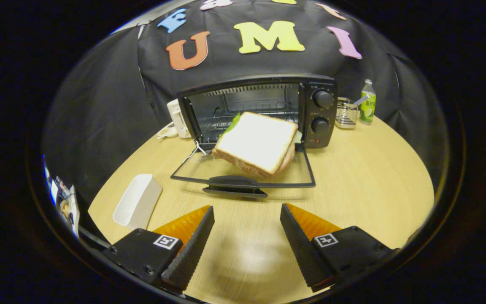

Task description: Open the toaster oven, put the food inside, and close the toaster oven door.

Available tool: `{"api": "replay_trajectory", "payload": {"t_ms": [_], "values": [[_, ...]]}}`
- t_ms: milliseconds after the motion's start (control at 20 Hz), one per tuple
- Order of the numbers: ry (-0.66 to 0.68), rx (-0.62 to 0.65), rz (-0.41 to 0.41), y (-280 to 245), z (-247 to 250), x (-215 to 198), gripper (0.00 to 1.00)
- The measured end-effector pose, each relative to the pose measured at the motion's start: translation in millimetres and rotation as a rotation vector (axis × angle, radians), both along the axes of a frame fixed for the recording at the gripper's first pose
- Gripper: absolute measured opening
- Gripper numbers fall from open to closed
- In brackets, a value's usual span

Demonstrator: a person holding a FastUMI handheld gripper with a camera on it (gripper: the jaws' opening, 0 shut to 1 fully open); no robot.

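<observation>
While the toaster oven (260,112) stands at the far side of the table (365,177) with its door (243,177) folded fully down and flat toward the camera, one sandwich (256,143) lies tilted at the oven's mouth, its near edge over the glass of the door and its far edge at the threshold of the cavity (a bit of green leaf shows at its back-left corner). Bare wood runs between the door's handle (235,185) and the fingertips, and more open tabletop spreads to the right of the door. The hand-held gripper (247,215) hangs well short of the handle, its two fingers spread wide, holding and touching nothing. Two knobs (322,112) sit on the oven's right panel. One white tray (138,206) lies left of the door, near the left finger. Right of the oven stand one small clear holder (346,113) and one green bottle (368,103); a white object (178,118) sits just left of the oven.
</observation>
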State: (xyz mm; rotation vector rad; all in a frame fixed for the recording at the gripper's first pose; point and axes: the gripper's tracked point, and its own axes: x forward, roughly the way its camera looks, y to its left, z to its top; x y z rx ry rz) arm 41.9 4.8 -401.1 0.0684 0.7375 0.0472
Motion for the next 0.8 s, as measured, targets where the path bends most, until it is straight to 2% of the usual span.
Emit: {"api": "replay_trajectory", "payload": {"t_ms": [350,650,800], "values": [[0.014,0.002,-0.096,9,-30,22,1.0],[-0.038,-0.023,-0.144,7,-21,47,1.0],[-0.038,-0.054,-0.138,8,-18,49,1.0]]}}
